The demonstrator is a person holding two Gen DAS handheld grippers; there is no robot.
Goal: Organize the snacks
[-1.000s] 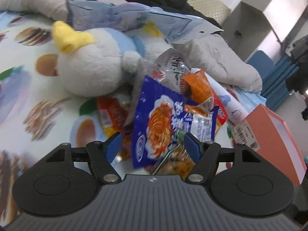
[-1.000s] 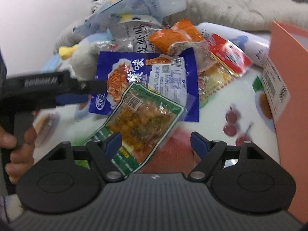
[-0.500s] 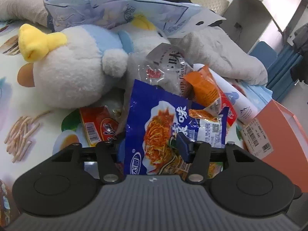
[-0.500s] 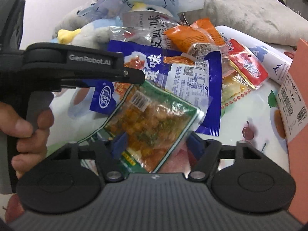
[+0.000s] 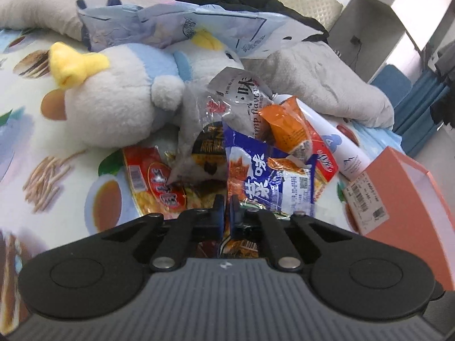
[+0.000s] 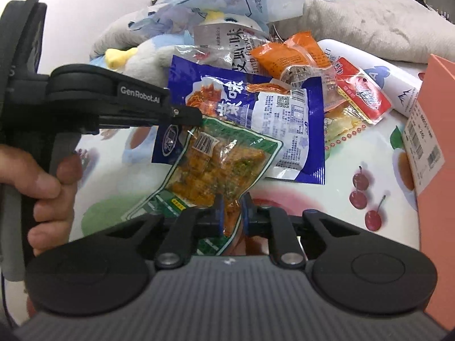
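A heap of snack packets lies on a food-print cloth [image 5: 57, 170]. The blue noodle packet [image 5: 270, 182] [image 6: 284, 119] sits in the middle, and a green packet of orange snacks [image 6: 216, 167] lies partly over it. My left gripper [image 5: 226, 213] [image 6: 196, 119] is closing, its jaws down to a thin slit pinching the blue packet's left edge. My right gripper [image 6: 232, 214] is closing too, with its pads pressed on the green packet's lower end. A person's hand [image 6: 42, 176] holds the left gripper's handle.
A white and blue plush toy [image 5: 113, 99] lies behind the heap, with a pale blue bag [image 5: 184, 28] on it. An orange packet [image 5: 287, 130], a red packet [image 5: 159, 179] and a white tube [image 5: 335, 142] are close by. An orange box [image 5: 403, 199] [image 6: 438, 85] stands at the right.
Both grippers went from wide open to closed: the left on the blue packet's edge, the right on the green packet. The left gripper came into the right wrist view.
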